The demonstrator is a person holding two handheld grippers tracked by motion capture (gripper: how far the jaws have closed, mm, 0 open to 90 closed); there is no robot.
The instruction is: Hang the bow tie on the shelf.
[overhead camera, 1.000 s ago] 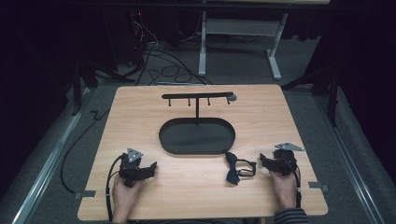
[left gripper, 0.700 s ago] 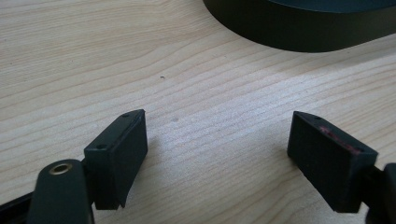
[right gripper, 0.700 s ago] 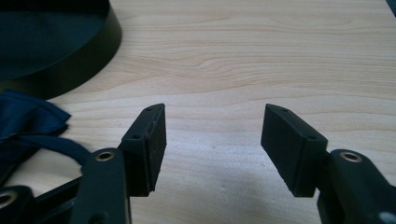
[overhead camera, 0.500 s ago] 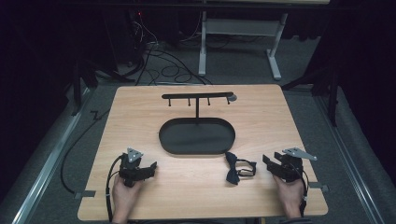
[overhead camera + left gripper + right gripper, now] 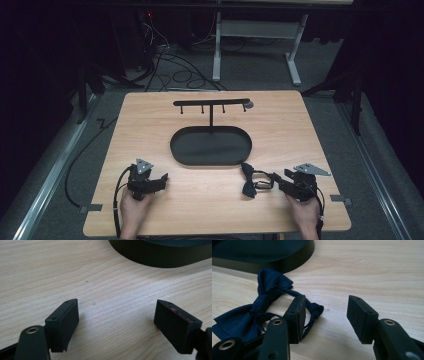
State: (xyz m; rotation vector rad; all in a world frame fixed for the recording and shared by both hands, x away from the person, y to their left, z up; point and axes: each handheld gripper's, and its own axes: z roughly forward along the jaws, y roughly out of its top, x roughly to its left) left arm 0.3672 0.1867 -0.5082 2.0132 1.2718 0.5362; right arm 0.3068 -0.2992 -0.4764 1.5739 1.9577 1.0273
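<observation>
A navy bow tie [image 5: 248,180] lies on the desk [image 5: 300,130] beside the black oval tray [image 5: 210,145]. The right tool [image 5: 325,315], jaws just narrowing yet still parted, has its strap loop beside one jaw; the left tool [image 5: 116,322] gapes wide, holding nothing.

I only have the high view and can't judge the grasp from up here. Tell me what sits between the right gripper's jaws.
Observer: The right gripper has its jaws apart, though they have just been closing. Only the end of the strap loop of the bow tie pokes into the gap, and it is not pinched.
Operator: Now check the left one.
Observer: The left gripper is open over bare table, with nothing between its jaws.
Operator: Give me the tie's colour.
Observer: Navy blue up close. It lies beside the black tray.
</observation>
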